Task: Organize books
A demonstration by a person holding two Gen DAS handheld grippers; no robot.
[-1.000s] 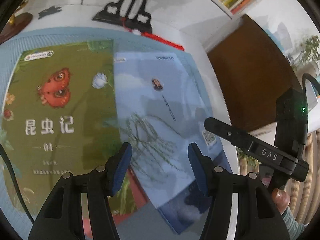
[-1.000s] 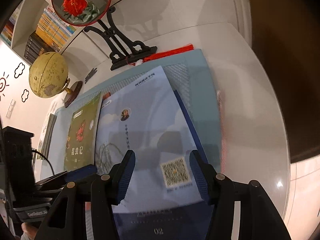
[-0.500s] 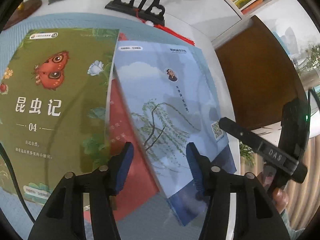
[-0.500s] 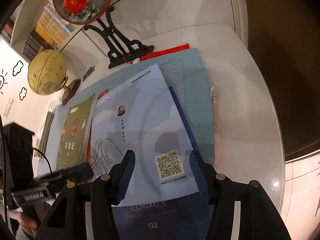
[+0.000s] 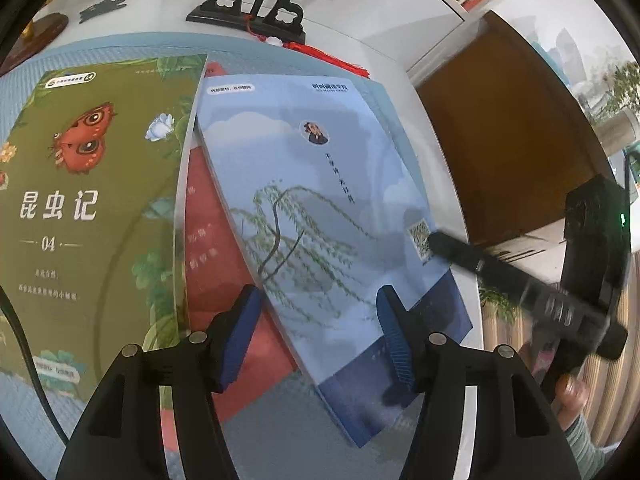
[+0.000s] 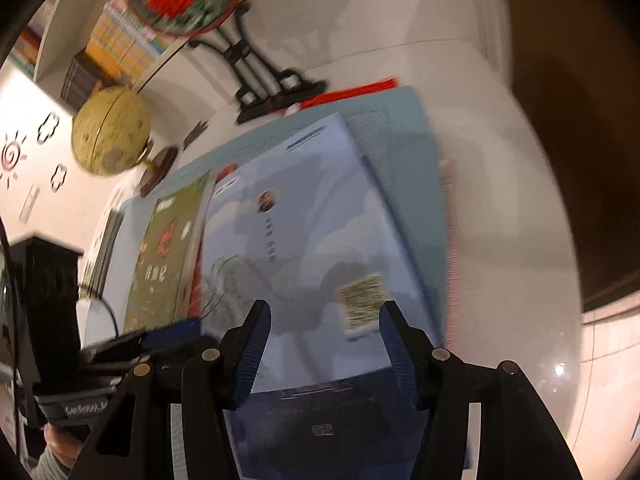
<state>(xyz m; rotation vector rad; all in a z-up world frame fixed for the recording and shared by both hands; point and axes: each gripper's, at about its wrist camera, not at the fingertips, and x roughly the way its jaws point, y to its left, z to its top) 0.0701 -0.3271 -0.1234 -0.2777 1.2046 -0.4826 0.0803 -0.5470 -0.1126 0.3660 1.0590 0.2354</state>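
A light blue book (image 5: 320, 200) with a willow tree lies slanted on top of a red book (image 5: 216, 248). A green book (image 5: 92, 184) with a red butterfly lies flat to their left. My left gripper (image 5: 318, 320) hovers open over the blue book's near end, nothing between its pads. One black finger (image 5: 480, 264) of the right gripper reaches in over the QR code at the book's right edge. In the blurred right wrist view, my right gripper (image 6: 324, 332) stands open above the same blue book (image 6: 312, 232). The green book (image 6: 160, 256) lies to the left.
The books rest on a pale blue mat (image 5: 120, 44) on a white table (image 6: 500, 200). A black fan stand (image 5: 248, 12) and red tassel (image 5: 332, 56) sit behind, a globe (image 6: 110, 132) at back left. Shelved books (image 6: 120, 44) line the wall. Dark brown wood (image 5: 500, 140) lies past the table's right edge.
The blue book has swung away from the green one, baring the red book beneath. The right gripper's finger has shifted along the book's right edge. The right wrist view has gone blurry.
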